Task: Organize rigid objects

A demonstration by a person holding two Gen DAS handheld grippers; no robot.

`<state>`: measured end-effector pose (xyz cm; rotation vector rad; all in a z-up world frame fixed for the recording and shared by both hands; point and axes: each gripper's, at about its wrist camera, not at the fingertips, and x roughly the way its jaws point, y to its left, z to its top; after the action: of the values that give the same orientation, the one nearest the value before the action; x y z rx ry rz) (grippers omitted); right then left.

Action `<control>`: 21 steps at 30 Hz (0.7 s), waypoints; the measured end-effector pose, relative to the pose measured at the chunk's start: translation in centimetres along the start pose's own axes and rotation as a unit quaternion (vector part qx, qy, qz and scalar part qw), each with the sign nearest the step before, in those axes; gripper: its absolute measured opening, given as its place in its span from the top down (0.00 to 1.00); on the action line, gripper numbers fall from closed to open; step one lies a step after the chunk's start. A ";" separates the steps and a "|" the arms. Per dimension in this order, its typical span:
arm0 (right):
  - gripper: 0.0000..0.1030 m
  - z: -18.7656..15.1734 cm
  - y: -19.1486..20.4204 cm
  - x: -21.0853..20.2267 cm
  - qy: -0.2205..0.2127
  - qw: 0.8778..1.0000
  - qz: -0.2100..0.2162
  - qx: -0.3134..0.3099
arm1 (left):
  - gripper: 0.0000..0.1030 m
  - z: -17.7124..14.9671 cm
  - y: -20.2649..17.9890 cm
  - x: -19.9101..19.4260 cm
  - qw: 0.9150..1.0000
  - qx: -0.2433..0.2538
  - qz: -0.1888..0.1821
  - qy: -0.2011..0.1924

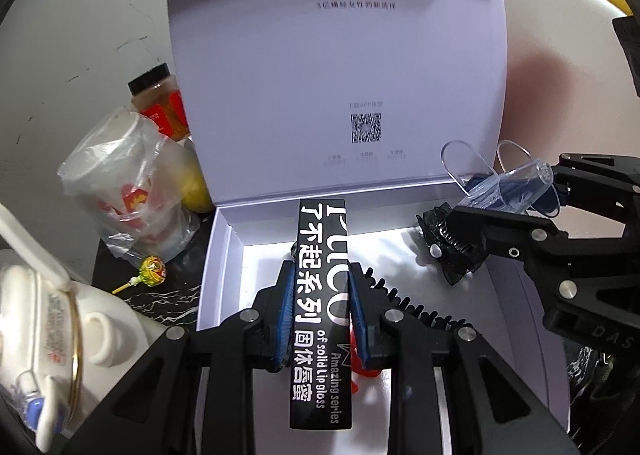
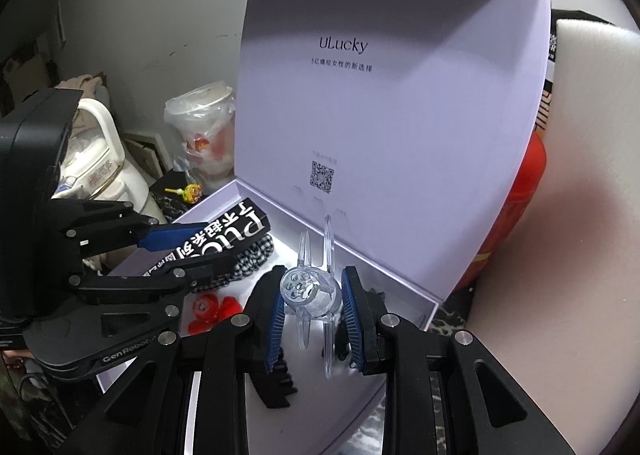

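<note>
A white gift box (image 1: 224, 255) stands open with its lid upright (image 1: 336, 55). My left gripper (image 1: 320, 279) is shut on a long black lip-gloss carton (image 1: 322, 295) and holds it over the box's inside; it also shows in the right wrist view (image 2: 224, 239). My right gripper (image 2: 314, 287) is shut on a clear plastic spool-like piece (image 2: 308, 291), above the box's right side; it shows in the left wrist view (image 1: 508, 183). Inside the box lie a black hair claw clip (image 1: 448, 243), a black comb (image 1: 404, 303), red pieces (image 2: 208, 307) and a checked fabric item (image 2: 252, 259).
Left of the box are a bagged paper cup (image 1: 124, 179), a black-capped jar (image 1: 160, 103), a yellow fruit (image 1: 196, 191), a lollipop (image 1: 150, 271) and a white appliance (image 1: 36, 319). A red container (image 2: 520, 215) stands right of the lid.
</note>
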<state>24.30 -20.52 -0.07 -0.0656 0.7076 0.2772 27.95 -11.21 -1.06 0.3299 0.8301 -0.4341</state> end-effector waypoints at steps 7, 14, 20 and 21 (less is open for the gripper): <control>0.74 -0.4 -0.2 1.0 0.012 1.000 -0.011 0.006 | 0.75 0.1 0.1 1.4 1.000 0.005 0.004 0.008; 0.74 -0.7 -0.2 2.1 0.022 1.000 -0.014 0.004 | 0.75 0.1 -0.3 2.5 1.000 0.006 0.012 0.012; 0.74 -1.0 -0.5 2.6 0.033 0.999 -0.016 0.006 | 0.75 -0.2 -0.6 3.0 1.000 0.007 0.025 0.012; 0.74 -1.0 -0.5 2.5 0.033 0.999 -0.016 0.006 | 0.75 -0.2 -0.6 3.0 1.000 0.005 0.024 0.010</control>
<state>25.62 -20.61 -2.53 -0.0750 0.7721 0.2404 29.30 -12.39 -3.51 0.3631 0.8386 -0.3915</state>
